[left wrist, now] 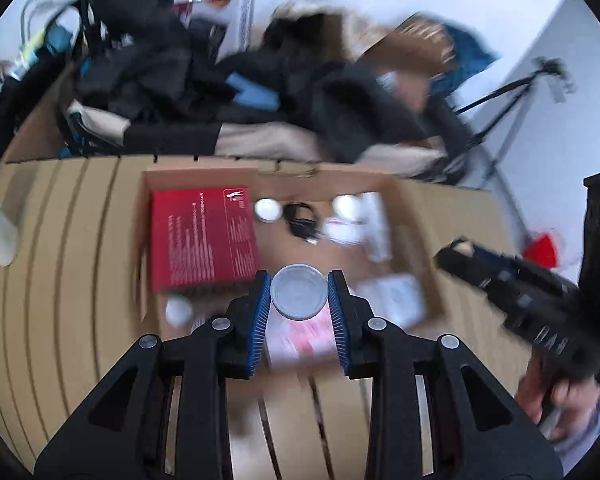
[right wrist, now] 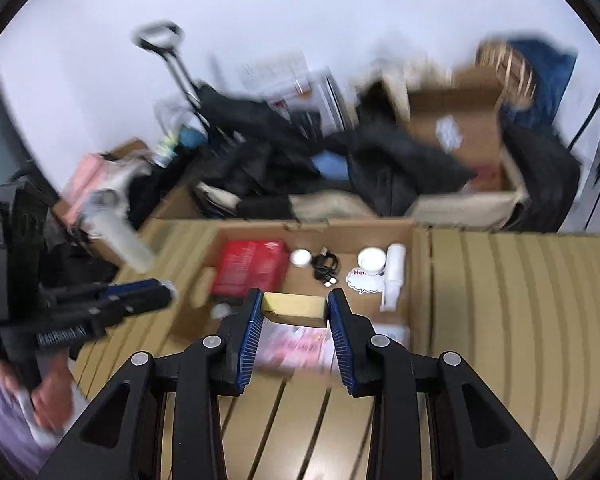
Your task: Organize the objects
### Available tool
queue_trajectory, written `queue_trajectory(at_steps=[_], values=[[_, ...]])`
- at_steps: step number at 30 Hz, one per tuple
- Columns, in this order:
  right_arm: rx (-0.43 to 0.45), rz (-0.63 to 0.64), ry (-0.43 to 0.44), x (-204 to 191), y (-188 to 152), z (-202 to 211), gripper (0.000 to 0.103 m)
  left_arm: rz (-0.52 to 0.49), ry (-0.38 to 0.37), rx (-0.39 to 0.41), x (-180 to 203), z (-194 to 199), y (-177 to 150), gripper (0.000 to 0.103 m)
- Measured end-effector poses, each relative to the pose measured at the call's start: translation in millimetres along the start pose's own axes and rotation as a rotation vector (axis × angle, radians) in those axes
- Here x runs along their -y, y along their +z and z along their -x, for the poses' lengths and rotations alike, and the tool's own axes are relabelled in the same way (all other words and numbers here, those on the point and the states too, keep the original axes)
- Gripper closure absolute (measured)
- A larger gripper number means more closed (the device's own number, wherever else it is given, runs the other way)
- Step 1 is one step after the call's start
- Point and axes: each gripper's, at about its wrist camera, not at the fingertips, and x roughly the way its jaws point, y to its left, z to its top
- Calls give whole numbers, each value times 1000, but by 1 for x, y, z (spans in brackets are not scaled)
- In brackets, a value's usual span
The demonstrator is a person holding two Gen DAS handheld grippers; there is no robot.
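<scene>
left gripper [left wrist: 299,294] clamps grey lid [left wrist: 299,297] (right gripper [right wrist: 294,308] grips gold box [right wrist: 294,307]).

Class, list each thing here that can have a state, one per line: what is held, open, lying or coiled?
Left gripper: shut on round lid.
Round lid: held, flat side facing the camera.
Right gripper: shut on gold box.
Gold box: held lengthwise between the jaws.
Cardboard box: open.
Red box: lying flat.
Black cable: coiled.

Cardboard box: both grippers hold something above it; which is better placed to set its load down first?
Hard to call; left, slightly. Left gripper holds the round lid over the box's middle; right gripper holds its block nearer the front.
</scene>
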Motion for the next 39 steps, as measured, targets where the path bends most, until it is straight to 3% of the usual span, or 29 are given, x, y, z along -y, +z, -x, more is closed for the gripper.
queue_trajectory(at_steps=[4,6,7,8,9,10,12,13,19,22,24,30,33,35,36,39], values=[[-139,-78,-54,24,-3,-96,67,38,-8,-86,-11,-68,3,78],[-168,-80,-96,34,-12,-114,66,38,-25,-86,-13,-82,-1,74],[-189,-72,-119,36,-14,-124,64,16,-48,-47,-11,-81,-3,67],[-206,-64,-132,39,-17,-131,57,-12,-57,-27,-9,-80,-4,45],[-208,-61,-129,40,-19,-134,52,-49,-51,-1,-6,-79,-6,32],[-205,-62,-121,43,-19,-135,45,-72,-30,22,-6,-79,-9,30],[-198,-52,-102,43,-21,-135,45,-131,55,51,-8,-82,-13,30],[-196,-47,-99,43,-22,-134,44,-142,63,68,-11,-80,-13,30],[-142,-18,-127,30,-44,-125,40,-79,88,90,-37,-72,-11,30],[-118,-64,-96,29,-52,-120,40,-64,100,86,-41,-69,-13,29],[-115,-61,-105,25,-53,-115,40,-39,76,76,-41,-60,-18,29],[-49,-39,-151,9,-38,-55,40,-108,69,100,-15,19,-37,29],[-39,-54,-165,-3,-32,-7,39,-152,120,79,-2,74,-44,18],[-39,-59,-146,-12,-35,34,26,-169,148,101,6,116,-52,17],[-30,-58,-137,-19,-39,59,21,-174,157,136,9,144,-59,12],[2,-17,-166,-43,-57,119,19,-193,201,219,17,211,-92,1]])
